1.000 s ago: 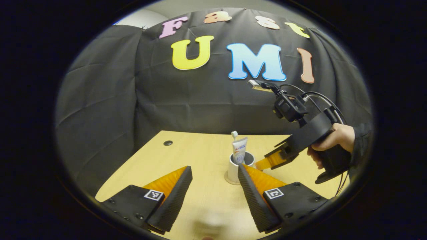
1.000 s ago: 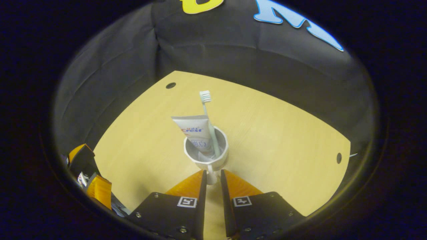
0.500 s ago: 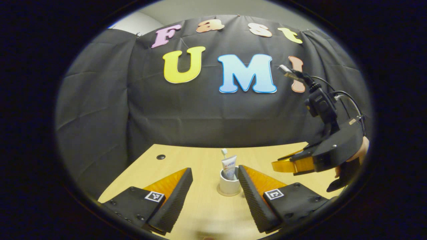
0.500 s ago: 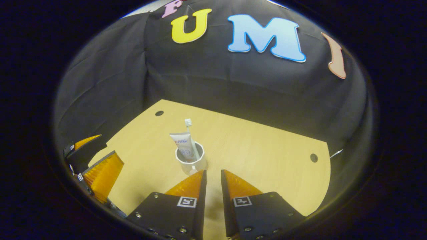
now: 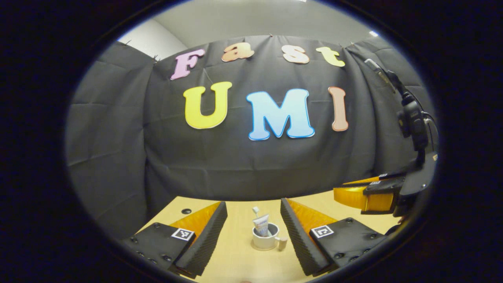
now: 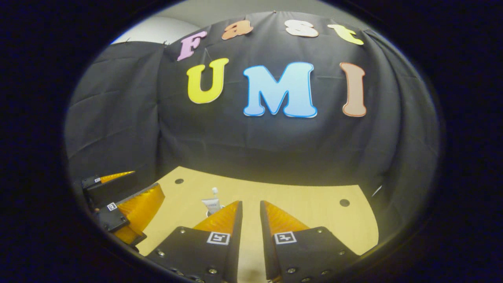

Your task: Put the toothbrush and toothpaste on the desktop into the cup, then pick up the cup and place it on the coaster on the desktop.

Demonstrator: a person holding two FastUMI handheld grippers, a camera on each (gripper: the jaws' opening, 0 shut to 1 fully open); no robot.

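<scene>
A white cup [image 5: 265, 240] stands on the wooden desktop [image 5: 235, 255] on a pale round coaster [image 5: 259, 248], its handle turned right. The toothpaste tube [image 5: 261, 226] and the toothbrush [image 5: 256, 210] stand upright in it. My left gripper [image 5: 253, 203] is open and held back from the cup, which shows far off between its fingers. My right gripper [image 6: 250, 203] has a narrow gap between its fingers with nothing in it. In the right gripper view the toothpaste [image 6: 212, 204] and the brush head [image 6: 214, 191] peek out behind the left finger, which hides the cup.
The right gripper [image 5: 367, 196] hovers at the right of the left gripper view, above the desk. The left gripper [image 6: 131, 206] shows at the left of the right gripper view. Small round holes [image 6: 344, 202] mark the desktop [image 6: 306, 204] corners. Black cloth walls the back.
Both grippers have drawn back and tilted up, away from the cup. The right gripper's fingers have left the cup's handle. The cup stays put on the coaster.
</scene>
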